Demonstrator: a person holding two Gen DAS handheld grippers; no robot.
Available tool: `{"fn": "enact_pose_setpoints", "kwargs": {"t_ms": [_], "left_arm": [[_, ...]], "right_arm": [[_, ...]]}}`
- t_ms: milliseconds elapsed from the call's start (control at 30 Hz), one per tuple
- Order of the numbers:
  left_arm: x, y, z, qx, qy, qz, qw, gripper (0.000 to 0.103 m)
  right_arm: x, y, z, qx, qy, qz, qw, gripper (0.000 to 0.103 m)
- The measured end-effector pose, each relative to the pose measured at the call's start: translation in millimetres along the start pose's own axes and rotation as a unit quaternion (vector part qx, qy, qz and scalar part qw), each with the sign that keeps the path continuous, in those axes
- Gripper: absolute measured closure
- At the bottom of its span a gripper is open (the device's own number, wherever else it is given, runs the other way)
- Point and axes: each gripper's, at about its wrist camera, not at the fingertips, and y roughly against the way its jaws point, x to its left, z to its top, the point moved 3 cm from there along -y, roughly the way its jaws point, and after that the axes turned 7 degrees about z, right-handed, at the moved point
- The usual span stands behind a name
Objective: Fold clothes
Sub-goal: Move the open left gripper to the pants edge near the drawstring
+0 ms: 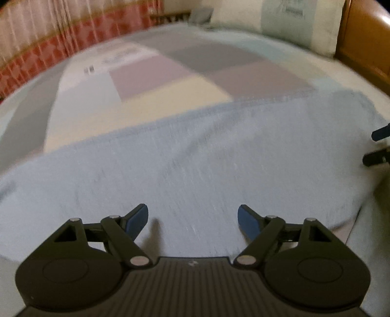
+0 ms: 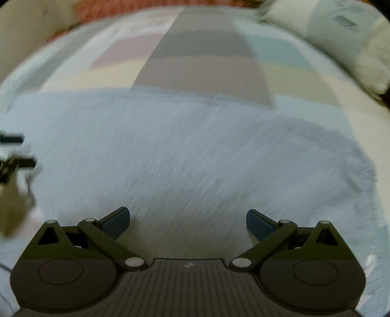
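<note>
A pale blue garment point(image 1: 195, 156) lies spread flat on the bed, and it fills the middle of the right wrist view point(image 2: 190, 151) too. My left gripper point(image 1: 193, 219) hovers over its near part, jaws wide open with nothing between them. Over the same cloth my right gripper point(image 2: 187, 223) also stands open and empty. The right gripper's fingertips point(image 1: 376, 146) show at the right edge of the left wrist view. The left gripper's fingertips point(image 2: 17, 151) show at the left edge of the right wrist view. Both views are motion-blurred.
The bed cover point(image 1: 156, 73) is a patchwork of pink, grey, cream and pale blue. A pillow point(image 1: 287, 22) leans at the far end beside a wooden headboard point(image 1: 363, 41). A red-and-white curtain point(image 1: 48, 39) hangs along the far left side.
</note>
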Motion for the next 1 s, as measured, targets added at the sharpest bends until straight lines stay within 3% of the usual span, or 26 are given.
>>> {"fn": "enact_pose_setpoints", "kwargs": {"t_ms": [167, 300, 433, 633, 833, 1000], "left_arm": [[6.9, 12.2, 2.1, 0.006, 0.046, 0.009, 0.9989, 0.022], [-8.1, 44.5, 3.5, -0.008, 0.07, -0.055, 0.996, 0.022], [-44.6, 57.5, -4.9, 0.012, 0.078, -0.131, 0.9882, 0.021], [-82.1, 48.7, -21.0, 0.049, 0.082, -0.183, 0.9785, 0.022], [-98.2, 37.0, -10.4, 0.031, 0.063, -0.211, 0.975, 0.017], [-114.2, 30.1, 8.0, 0.028, 0.077, -0.273, 0.9586, 0.017]], "right_arm": [[11.1, 7.1, -1.7, -0.015, 0.026, -0.019, 0.999, 0.0], [9.3, 30.3, -4.4, -0.029, 0.009, -0.011, 0.999, 0.0], [17.9, 40.1, -16.4, -0.019, 0.025, 0.004, 0.999, 0.0], [39.6, 47.0, -46.3, 0.001, 0.072, 0.017, 0.997, 0.0], [46.3, 53.6, -60.0, 0.001, 0.061, 0.025, 0.998, 0.0], [45.2, 59.5, -64.6, 0.0, 0.05, 0.03, 0.998, 0.0]]}}
